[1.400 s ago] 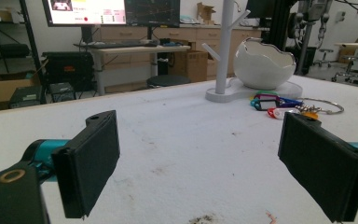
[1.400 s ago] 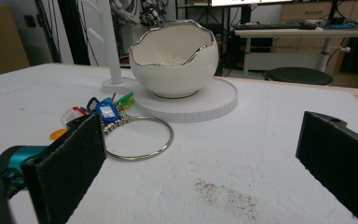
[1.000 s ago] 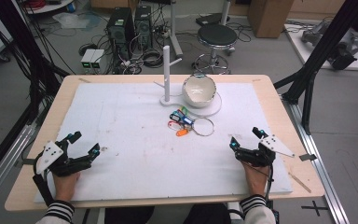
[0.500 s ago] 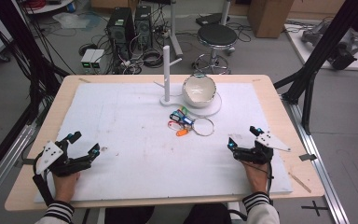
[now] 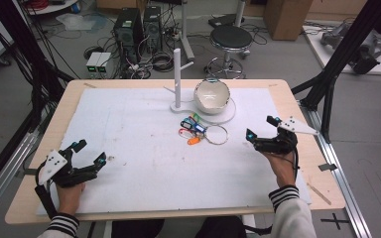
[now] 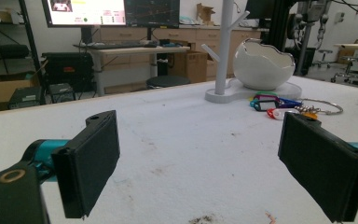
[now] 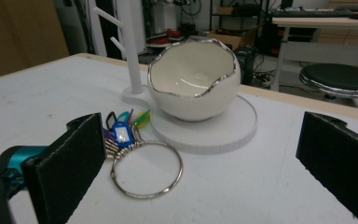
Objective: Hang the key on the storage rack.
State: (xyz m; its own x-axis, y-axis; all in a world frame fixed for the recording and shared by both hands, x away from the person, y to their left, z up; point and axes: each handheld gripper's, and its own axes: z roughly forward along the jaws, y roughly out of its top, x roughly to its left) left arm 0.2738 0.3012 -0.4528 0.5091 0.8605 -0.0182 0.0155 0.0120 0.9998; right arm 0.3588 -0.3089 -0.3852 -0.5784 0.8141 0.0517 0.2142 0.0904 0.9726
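On my pale wooden table (image 5: 297,106) lies a white foam sheet (image 5: 129,144). At its far side I see a white eggshell-shaped bowl with a silver rim (image 5: 212,95) on a round white base (image 5: 228,111), just beside a white pegged post (image 5: 177,74). A black round stool (image 5: 231,37) stands beyond.

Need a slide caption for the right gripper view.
Open right gripper faces key ring beside eggshell bowl.

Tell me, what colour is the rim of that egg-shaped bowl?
Silver, running jaggedly around the otherwise white egg-shaped bowl. It shows best in the right gripper view.
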